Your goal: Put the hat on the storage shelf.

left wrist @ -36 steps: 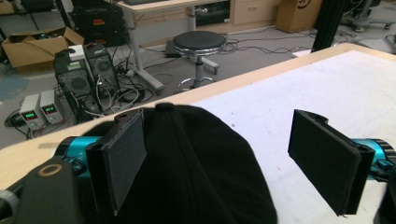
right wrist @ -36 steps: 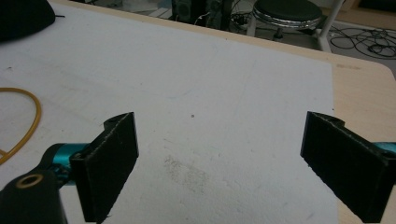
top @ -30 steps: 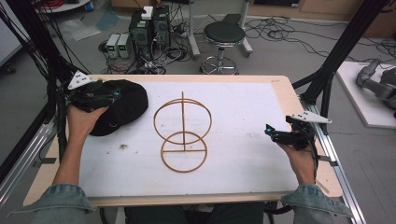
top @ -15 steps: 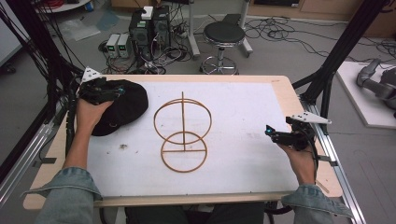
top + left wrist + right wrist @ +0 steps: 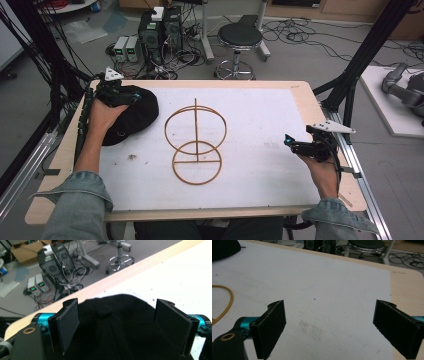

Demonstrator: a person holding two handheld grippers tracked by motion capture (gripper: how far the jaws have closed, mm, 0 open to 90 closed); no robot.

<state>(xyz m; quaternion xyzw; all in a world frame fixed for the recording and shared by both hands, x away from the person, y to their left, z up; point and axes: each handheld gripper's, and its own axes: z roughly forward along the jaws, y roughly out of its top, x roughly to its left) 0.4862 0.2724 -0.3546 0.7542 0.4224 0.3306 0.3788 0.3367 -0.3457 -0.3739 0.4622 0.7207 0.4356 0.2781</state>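
Squarely between spread fingers (image 5: pixel 68 323): black cap (image 5: pixel 120 327).

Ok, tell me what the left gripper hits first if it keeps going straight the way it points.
Most likely the black cap: the left gripper stands open, the cap's crown lying between its jaws. How close is unclear.

- Black cap (image 5: pixel 120 327): lower part cut off by the bottom edge of the left gripper view; brim not visible there.
- High view: the person's hand and the left tool (image 5: pixel 119 93) cover the cap's near-left portion; contact between jaws and fabric cannot be told.
- Right gripper view: wire ring stand (image 5: pixel 223 302) cropped by the left edge, one yellow arc showing; cap reduced to a dark corner at top left.
- Right tool (image 5: pixel 300 146): jaw spread too small to read in the high view.
- Counter (image 5: pixel 325 125): near edge partly hidden by sleeves.
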